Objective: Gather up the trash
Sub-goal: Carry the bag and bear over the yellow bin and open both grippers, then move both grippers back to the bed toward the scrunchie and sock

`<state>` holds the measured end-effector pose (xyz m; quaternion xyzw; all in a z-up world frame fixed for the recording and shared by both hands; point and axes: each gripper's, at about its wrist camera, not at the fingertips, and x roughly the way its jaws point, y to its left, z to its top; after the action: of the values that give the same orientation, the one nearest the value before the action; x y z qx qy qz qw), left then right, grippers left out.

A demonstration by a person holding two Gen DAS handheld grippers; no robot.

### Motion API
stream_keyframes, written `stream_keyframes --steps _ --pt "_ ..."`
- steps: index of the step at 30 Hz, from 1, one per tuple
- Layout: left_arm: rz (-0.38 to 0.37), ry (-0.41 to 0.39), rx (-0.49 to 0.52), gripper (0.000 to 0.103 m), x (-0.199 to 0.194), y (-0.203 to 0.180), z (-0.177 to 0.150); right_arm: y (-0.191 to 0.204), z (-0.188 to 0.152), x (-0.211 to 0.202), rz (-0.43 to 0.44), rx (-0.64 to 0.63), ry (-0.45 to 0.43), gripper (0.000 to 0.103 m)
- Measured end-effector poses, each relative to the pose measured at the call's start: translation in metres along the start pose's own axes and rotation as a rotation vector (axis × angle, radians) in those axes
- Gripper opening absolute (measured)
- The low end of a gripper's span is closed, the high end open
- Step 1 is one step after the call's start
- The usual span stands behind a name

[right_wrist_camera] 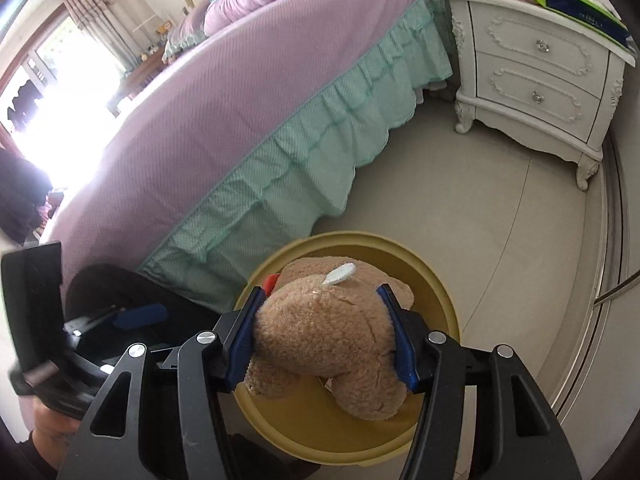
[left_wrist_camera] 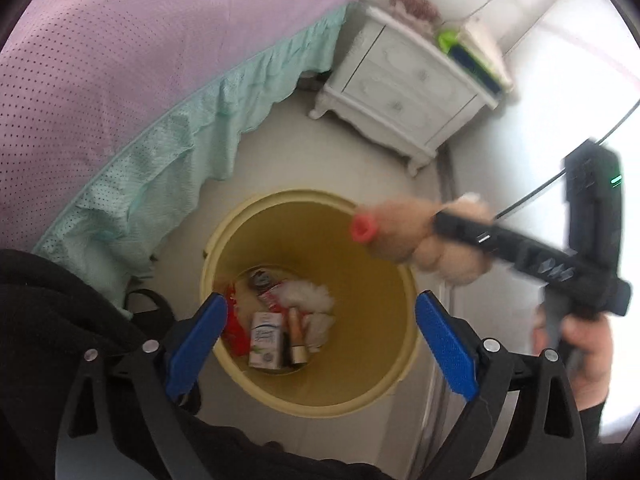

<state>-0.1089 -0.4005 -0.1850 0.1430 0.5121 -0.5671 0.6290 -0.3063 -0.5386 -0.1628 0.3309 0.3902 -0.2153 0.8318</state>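
Left gripper [left_wrist_camera: 320, 336], jaws spread wide and empty, above the yellow bin [left_wrist_camera: 384, 384]; right gripper [right_wrist_camera: 324, 336] clamped on a tan plush toy [right_wrist_camera: 328, 336] over the bin.

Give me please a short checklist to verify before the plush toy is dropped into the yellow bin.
1. Right hand-held gripper grips the plush toy: ok, both pads press its sides.
2. Toy is over the yellow bin: ok, the bin opening shows under it in the right wrist view.
3. Left hand-held gripper is empty: ok, jaws wide open, nothing between them.
4. Left gripper is clear of the drop path: cannot tell, it hangs above the same opening.
5. Bin has room: ok, only the carton and other small trash lie at the bottom.
6. Toy really counts as trash: cannot tell.
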Motion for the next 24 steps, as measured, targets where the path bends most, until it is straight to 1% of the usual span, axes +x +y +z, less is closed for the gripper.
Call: stream_keyframes --steps 2,4,6,7,8,11,16,19,22,24 --pt "0.021 -0.022 0.023 0.095 -0.004 -0.002 0.0 0.003 -0.001 0.005 0.001 -0.005 0.015 0.056" --pt "0.034 -0.021 0.044 0.095 -0.004 -0.004 -0.001 0.006 0.0 0.013 -0.007 -0.015 0.031 0.057" --pt "0.045 -0.022 0.058 0.095 -0.003 -0.006 -0.001 0.004 0.003 0.025 0.019 -0.001 0.067 0.065" --pt "0.052 -0.021 0.065 0.095 -0.002 -0.006 -0.001 0.002 0.004 0.028 0.027 0.018 0.074 0.078" --pt "0.053 -0.019 0.068 0.095 -0.001 -0.006 -0.001 0.0 0.004 0.029 0.017 0.036 0.08 0.082" --pt "0.046 -0.02 0.069 0.095 0.0 -0.005 -0.002 -0.003 0.003 0.028 -0.024 0.049 0.089 0.082" --pt "0.041 -0.026 0.07 0.095 -0.002 -0.004 -0.003 -0.006 -0.002 0.015 -0.035 0.048 0.074 0.082" --pt "0.027 -0.031 0.059 0.095 -0.004 -0.002 -0.002 -0.006 -0.002 0.009 -0.019 0.048 0.06 0.082" --pt "0.005 -0.047 0.038 0.095 -0.011 -0.002 -0.001 0.002 0.0 0.002 0.027 0.031 0.035 0.082" --pt "-0.004 -0.075 0.032 0.095 -0.022 -0.003 -0.001 0.009 0.003 -0.003 0.059 0.012 0.02 0.082"
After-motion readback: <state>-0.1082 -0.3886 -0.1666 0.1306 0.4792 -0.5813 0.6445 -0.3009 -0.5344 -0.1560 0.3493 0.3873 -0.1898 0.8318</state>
